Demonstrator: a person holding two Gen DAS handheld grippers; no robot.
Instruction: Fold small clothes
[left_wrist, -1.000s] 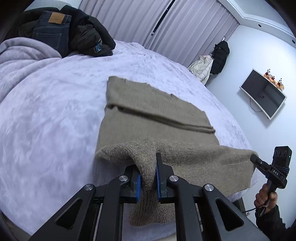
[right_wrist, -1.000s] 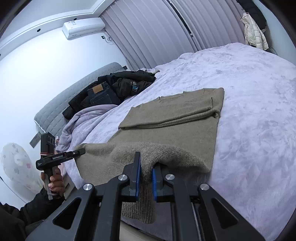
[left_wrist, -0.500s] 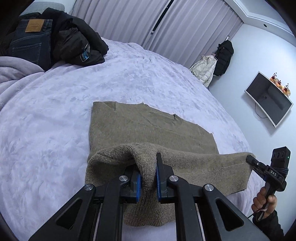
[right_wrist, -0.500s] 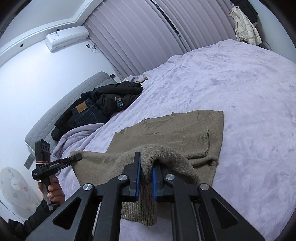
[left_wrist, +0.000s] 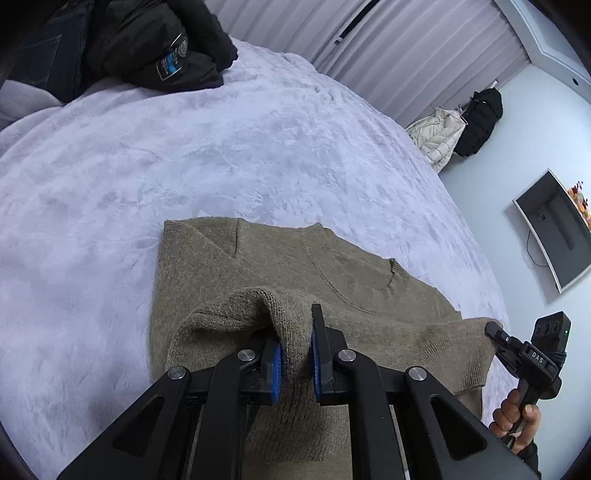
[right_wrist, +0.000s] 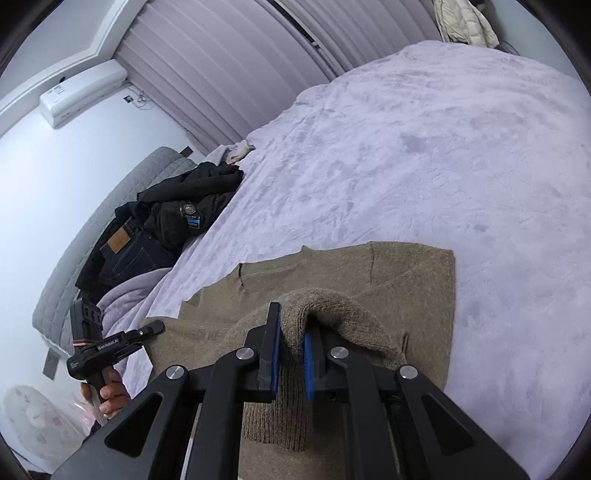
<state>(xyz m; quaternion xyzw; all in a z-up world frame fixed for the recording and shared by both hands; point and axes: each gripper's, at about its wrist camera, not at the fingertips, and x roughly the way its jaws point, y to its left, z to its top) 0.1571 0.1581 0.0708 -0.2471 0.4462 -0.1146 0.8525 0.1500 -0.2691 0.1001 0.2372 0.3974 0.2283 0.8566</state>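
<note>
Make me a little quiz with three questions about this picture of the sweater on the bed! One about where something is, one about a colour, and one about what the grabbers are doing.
1. Where is the pile of dark clothes?
A. Far end of the bed, by the headboard
B. On the floor
C. On top of the sweater

2. What colour is the sweater?
A. Red
B. Brownish tan
C. Bright blue

3. What are the two hand-held grippers doing?
A. Both hang open
B. One is open, one is shut
C. Both are shut on the sweater

Answers:
1. A: the dark clothes lie on the bed next to the grey headboard, away from the sweater.
2. B: the sweater is brownish tan knit.
3. C: the left hand-held gripper and the right hand-held gripper each pinch a fold of sweater between blue pads.
</note>
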